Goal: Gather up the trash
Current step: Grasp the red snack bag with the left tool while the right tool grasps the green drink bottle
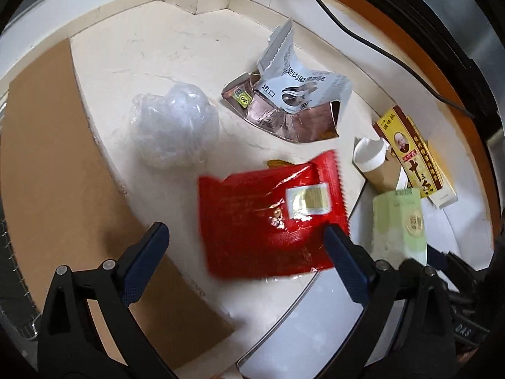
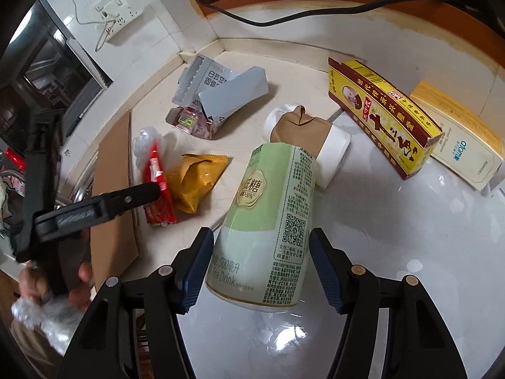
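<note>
On the littered desk (image 2: 394,252), our right tongs (image 2: 262,268) bracket the tea bottle (image 2: 268,214) unclamped while left tongs (image 1: 246,233) gape over the red wrapper (image 1: 268,221), ready to bin.

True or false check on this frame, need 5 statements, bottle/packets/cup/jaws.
1. The green bottle sits between the jaws of the right gripper. True.
2. The left gripper has its jaws shut. False: they stand wide open over the red packet.
3. The paper cup stands upright. False: it lies on its side, crumpled.
4. A yellow packet lies right beside the red packet. True.
5. The clear plastic wad is on top of the red packet. False: it lies apart on the counter.
</note>
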Demonstrator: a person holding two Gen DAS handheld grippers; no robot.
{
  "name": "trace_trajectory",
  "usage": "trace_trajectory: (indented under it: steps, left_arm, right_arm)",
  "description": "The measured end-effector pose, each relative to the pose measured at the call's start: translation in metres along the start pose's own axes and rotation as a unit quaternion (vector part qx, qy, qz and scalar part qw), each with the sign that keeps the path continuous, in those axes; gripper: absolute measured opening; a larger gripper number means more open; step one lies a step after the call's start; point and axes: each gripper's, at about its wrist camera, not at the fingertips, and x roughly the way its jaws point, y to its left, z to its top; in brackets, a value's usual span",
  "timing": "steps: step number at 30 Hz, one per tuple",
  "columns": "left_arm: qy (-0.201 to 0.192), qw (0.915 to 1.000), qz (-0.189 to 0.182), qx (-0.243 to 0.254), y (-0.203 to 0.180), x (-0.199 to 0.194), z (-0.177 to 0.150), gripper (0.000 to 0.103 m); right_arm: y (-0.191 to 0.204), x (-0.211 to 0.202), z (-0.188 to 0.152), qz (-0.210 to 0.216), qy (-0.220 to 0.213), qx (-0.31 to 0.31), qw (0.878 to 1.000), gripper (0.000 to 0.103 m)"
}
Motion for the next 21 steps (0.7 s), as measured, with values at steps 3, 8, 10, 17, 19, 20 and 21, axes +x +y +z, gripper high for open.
trace_trajectory:
  steps: [3, 8, 10, 17, 19, 20, 21]
  left_arm:
    - [0.005, 0.9998, -0.019, -0.002, 0.000, 0.006, 0.004, 0.097]
    - [0.018, 0.9995, -0.028, 0.000, -0.009, 0.016, 0.004, 0.096]
    - [0.019, 0.9994, -0.029, -0.003, -0.011, 0.017, 0.001, 0.077]
    - [0.021, 0.9991, -0.031, -0.020, -0.014, 0.012, -0.014, 0.044]
    - [0.019, 0.9990, -0.036, -0.017, -0.016, 0.006, -0.020, 0.043]
    - [0.017, 0.9990, -0.037, -0.015, -0.016, 0.004, -0.022, 0.043]
    - [0.016, 0.9991, -0.038, -0.012, -0.017, 0.000, -0.025, 0.042]
  right_arm:
    - [-0.001, -0.001, -0.002, 0.001, -0.004, 0.000, 1.000, 0.062]
    - [-0.002, 0.000, -0.002, 0.005, -0.008, 0.006, 1.000, 0.062]
    - [-0.003, 0.000, -0.003, 0.007, -0.010, 0.008, 1.000, 0.062]
    - [-0.001, 0.000, -0.004, 0.004, -0.018, 0.003, 1.000, 0.062]
    - [-0.001, 0.000, -0.004, 0.005, -0.021, 0.004, 1.000, 0.062]
    - [-0.002, 0.000, -0.004, 0.007, -0.022, 0.005, 1.000, 0.062]
    - [-0.002, 0.000, -0.004, 0.007, -0.023, 0.005, 1.000, 0.062]
